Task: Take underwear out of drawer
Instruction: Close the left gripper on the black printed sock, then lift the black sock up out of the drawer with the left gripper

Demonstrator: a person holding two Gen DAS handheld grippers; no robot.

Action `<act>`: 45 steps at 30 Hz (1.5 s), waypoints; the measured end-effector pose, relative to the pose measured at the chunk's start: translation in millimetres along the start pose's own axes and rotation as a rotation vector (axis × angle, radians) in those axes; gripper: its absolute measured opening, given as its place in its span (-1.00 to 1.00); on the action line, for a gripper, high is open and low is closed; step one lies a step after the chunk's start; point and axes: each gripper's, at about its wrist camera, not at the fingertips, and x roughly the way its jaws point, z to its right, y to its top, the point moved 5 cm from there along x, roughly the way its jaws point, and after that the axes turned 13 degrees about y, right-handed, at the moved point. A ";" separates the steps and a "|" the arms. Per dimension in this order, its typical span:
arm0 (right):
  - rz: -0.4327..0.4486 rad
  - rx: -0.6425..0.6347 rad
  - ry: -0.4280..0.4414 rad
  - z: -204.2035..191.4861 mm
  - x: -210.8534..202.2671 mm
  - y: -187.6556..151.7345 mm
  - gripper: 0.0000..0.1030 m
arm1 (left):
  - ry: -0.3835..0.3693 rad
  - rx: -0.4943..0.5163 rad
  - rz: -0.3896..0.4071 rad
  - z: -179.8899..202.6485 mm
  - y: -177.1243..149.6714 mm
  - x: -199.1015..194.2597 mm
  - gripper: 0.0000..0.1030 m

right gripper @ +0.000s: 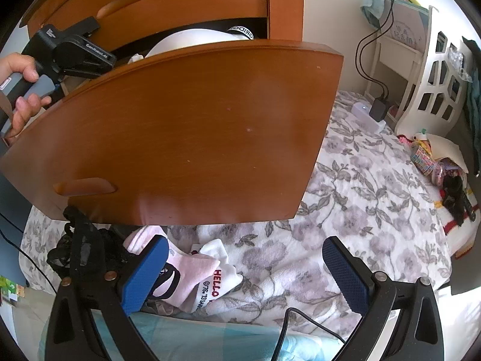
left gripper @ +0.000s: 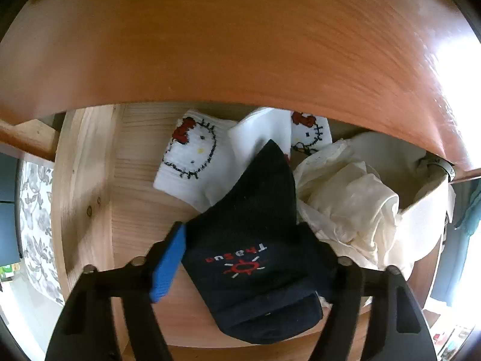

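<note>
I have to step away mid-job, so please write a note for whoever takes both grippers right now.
Left gripper: down in the open drawer, jaws straddling a navy sock; grip not confirmed.
Right gripper: open, empty, over the bed.
Done: pink and white socks and a black lace piece lie on the bed.
Left: the navy sock, white cat-face socks and a cream garment are in the drawer; lift them out.
</note>
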 end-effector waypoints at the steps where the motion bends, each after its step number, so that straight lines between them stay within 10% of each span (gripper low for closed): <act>1: 0.000 -0.001 0.000 0.1 0.0 0.0 1.00 | -0.003 0.000 0.001 0.7 0.4 0.2 0.33; 23: 0.007 -0.004 -0.010 0.7 -2.9 0.9 1.00 | -0.123 -0.060 0.086 -23.4 -36.4 -11.2 -0.83; 45: 0.020 -0.036 -0.053 -4.1 -7.5 1.5 1.00 | -0.233 -0.107 0.382 -47.0 -80.2 -105.1 -0.87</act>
